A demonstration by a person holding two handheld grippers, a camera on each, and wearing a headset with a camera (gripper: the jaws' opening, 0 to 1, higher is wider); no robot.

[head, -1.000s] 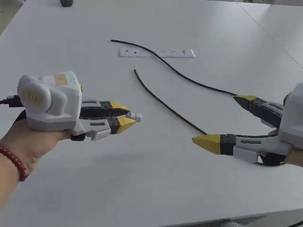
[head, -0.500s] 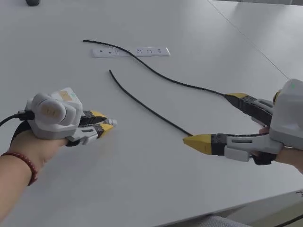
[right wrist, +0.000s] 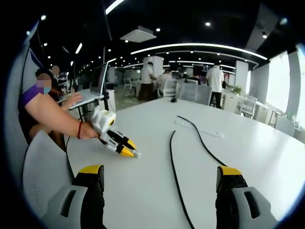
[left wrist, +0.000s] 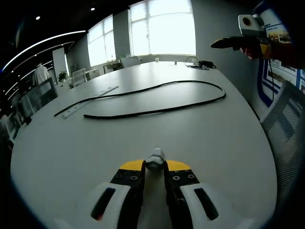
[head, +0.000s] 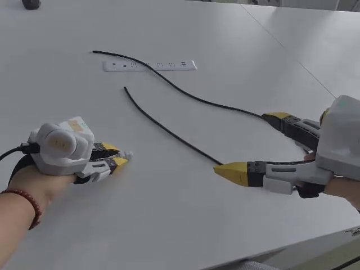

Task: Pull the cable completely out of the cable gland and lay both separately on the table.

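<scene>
Extraction judged complete: thin black cable (head: 169,129) looped on the white table (head: 169,214), clear of the small pale cable gland (head: 127,155). Next, by estimate, setting the gland down on bare table beside the cable and letting go. Gland pinched between the yellow tips of the nearly closed left gripper (head: 117,159), low over the table; right gripper (head: 242,143) spread wide, empty, above the cable's near bend.
</scene>
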